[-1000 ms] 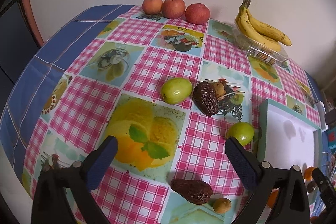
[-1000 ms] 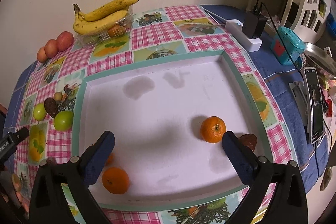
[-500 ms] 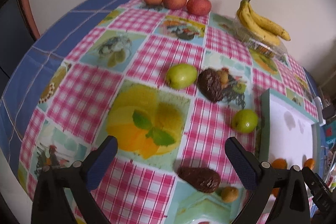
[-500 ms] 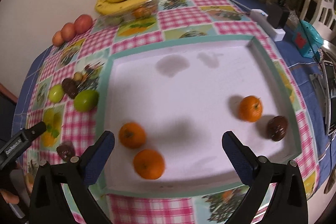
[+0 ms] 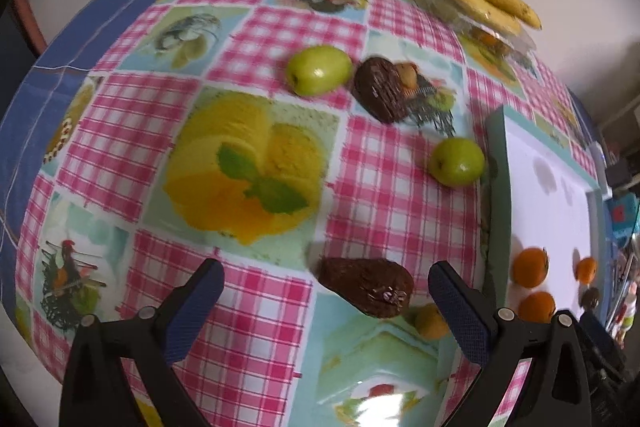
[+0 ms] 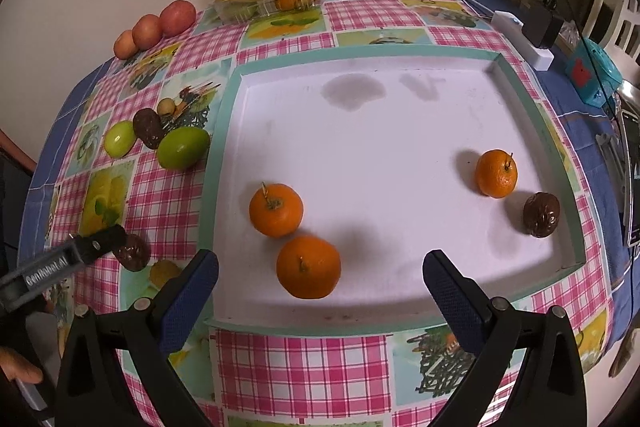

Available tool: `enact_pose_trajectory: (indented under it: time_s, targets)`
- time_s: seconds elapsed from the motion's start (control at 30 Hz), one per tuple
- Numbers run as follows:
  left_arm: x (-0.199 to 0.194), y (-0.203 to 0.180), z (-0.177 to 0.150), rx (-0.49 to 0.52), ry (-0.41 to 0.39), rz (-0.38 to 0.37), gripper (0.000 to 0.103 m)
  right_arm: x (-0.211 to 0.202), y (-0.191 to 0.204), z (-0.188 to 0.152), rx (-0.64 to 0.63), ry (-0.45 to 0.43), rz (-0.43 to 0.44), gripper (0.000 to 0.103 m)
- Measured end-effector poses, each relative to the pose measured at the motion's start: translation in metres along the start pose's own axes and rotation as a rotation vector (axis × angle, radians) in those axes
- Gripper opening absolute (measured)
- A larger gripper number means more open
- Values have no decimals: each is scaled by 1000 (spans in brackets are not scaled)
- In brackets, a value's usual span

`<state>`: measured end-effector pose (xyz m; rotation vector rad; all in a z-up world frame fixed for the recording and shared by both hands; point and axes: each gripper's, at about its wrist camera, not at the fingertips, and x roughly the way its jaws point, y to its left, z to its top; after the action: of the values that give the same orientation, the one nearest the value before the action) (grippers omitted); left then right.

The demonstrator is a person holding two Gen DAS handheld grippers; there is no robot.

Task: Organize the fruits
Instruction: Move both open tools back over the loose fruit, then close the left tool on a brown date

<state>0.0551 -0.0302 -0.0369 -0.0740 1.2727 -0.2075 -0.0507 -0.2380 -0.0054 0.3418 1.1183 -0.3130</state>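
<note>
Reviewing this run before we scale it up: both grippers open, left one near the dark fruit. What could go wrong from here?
1. The small yellow fruit lies right beside the dark brown fruit between the left gripper fingers; closing could pinch or knock both.
2. The oranges in the white tray are round and loose; a bump from the right gripper might roll them.
3. The green fruit sits close to the tray wall, leaving little finger room.

Clear container [image 5: 498,39] contents blurred; small yellow fruit [image 5: 430,321] partly behind claw.
</note>
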Motion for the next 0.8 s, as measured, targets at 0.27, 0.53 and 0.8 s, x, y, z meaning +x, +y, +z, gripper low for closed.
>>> enact_pose_trajectory:
  time_s: [0.27,0.53,0.8]
  targets:
    - [16,-14,-2,38,43,16,99,0,-2,4,0,-6,-4,102]
    - [21,-18,1,29,44,-17,60,1,-2,6,0,-6,-6,102]
    - [21,-11,5,2,46,-34,60,6,4,8,7,9,0,102]
